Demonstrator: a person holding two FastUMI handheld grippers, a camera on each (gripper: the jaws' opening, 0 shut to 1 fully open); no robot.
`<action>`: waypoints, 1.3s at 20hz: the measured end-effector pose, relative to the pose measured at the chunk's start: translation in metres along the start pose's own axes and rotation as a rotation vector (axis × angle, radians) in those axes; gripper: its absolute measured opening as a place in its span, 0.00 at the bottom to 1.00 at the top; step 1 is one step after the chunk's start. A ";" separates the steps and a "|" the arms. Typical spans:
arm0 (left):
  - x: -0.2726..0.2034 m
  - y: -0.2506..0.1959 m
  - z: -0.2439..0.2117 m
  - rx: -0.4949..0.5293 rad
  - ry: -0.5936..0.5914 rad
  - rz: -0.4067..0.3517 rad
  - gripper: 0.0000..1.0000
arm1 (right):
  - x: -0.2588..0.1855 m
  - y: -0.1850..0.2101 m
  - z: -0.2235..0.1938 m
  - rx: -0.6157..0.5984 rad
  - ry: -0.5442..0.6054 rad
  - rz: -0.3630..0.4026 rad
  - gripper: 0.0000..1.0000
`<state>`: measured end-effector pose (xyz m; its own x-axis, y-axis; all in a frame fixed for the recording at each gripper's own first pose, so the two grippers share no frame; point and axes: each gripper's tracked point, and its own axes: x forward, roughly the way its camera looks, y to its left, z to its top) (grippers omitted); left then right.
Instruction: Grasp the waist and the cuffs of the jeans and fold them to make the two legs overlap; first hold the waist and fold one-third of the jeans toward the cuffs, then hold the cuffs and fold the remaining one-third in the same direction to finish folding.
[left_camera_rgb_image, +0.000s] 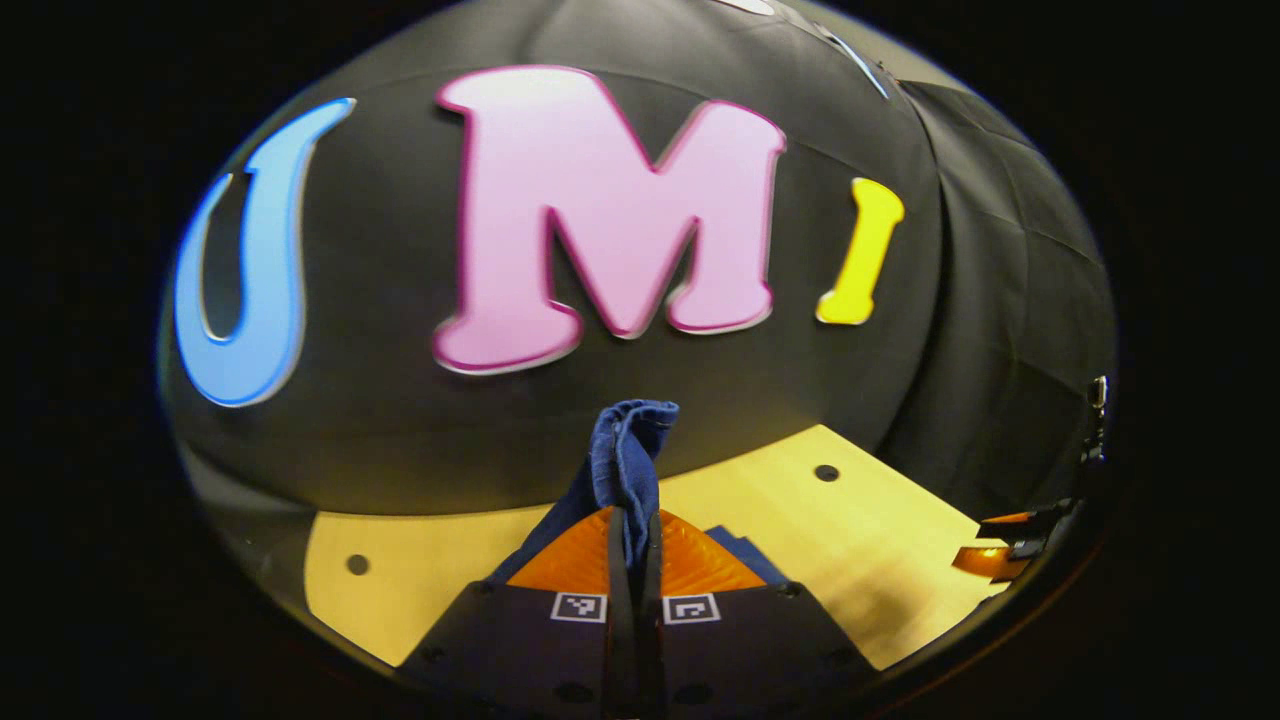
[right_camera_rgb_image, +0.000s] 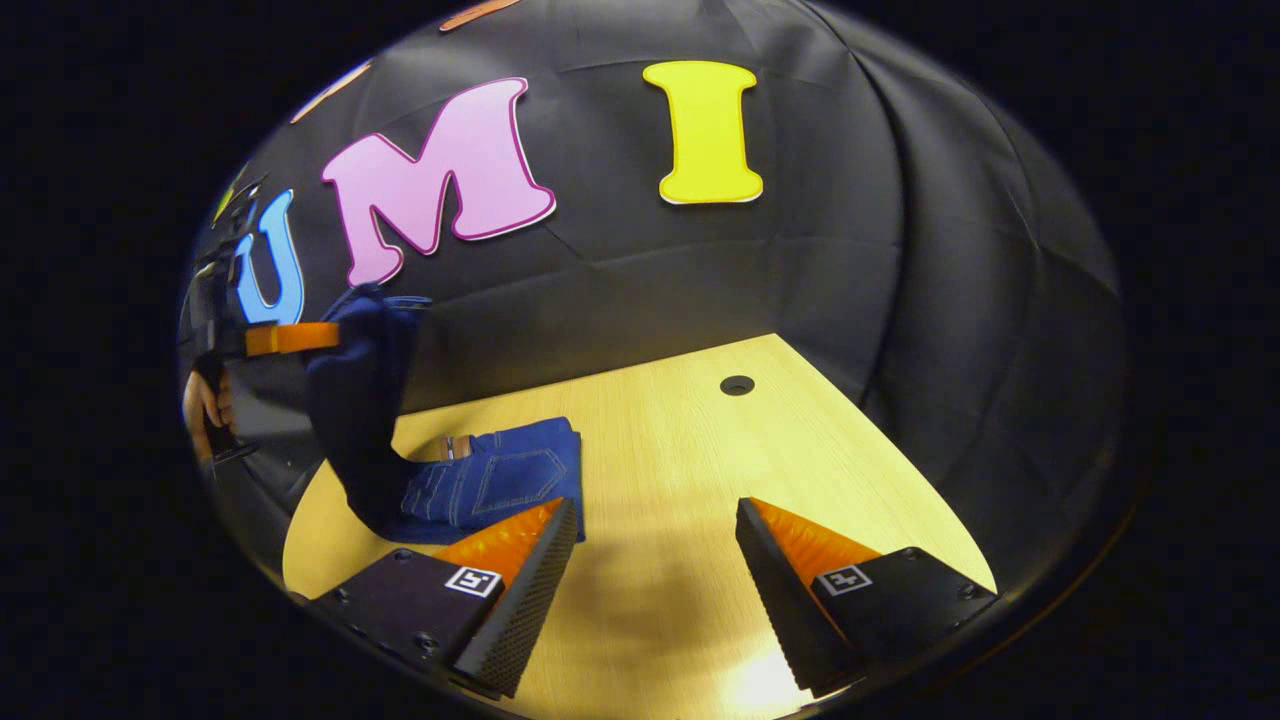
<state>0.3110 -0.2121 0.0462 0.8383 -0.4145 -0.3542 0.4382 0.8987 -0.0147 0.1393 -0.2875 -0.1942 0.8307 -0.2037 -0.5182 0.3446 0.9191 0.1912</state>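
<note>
The tabletop (right_camera_rgb_image: 690, 450), pale wood with round holes in it, is seen running back to the black cloth wall (right_camera_rgb_image: 900, 250) of the booth.

On the tabletop the jeans (right_camera_rgb_image: 500, 480) are found: one part lies bunched and flat at its left side in the right gripper view, with a back pocket and stitching turned up, while the other part is lifted off the surface and hangs as a dark column of denim from the left gripper (right_camera_rgb_image: 300, 338), which is seen high at the left edge of that view. A hand (right_camera_rgb_image: 200, 405) is seen below and behind that gripper.

In the left gripper view the left gripper's jaws are pressed together on a fold of the jeans (left_camera_rgb_image: 628, 470), and the pinched cloth is seen standing up above the fingertips, with more denim falling to the tabletop (left_camera_rgb_image: 850, 540) beneath. Which end of the jeans is pinched cannot be told.

The right gripper (right_camera_rgb_image: 655, 520) is held low over bare wood, its jaws spread wide with nothing between them; its left finger (right_camera_rgb_image: 520, 590) is just beside the flat part of the jeans.
</note>
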 end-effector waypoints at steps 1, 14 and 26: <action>0.018 -0.022 -0.010 -0.002 0.028 -0.039 0.06 | -0.003 -0.003 -0.009 -0.013 0.008 -0.007 0.98; 0.098 -0.140 -0.169 0.017 0.319 -0.066 0.64 | -0.062 -0.021 -0.058 0.013 0.052 -0.033 0.98; -0.115 -0.057 -0.094 -0.068 -0.026 0.106 0.99 | -0.118 0.066 -0.031 -0.058 0.002 0.094 0.98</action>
<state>0.1588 -0.2022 0.0003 0.8872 -0.3197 -0.3327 0.3246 0.9449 -0.0424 0.0501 -0.1921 -0.1464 0.8573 -0.1152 -0.5017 0.2394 0.9520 0.1905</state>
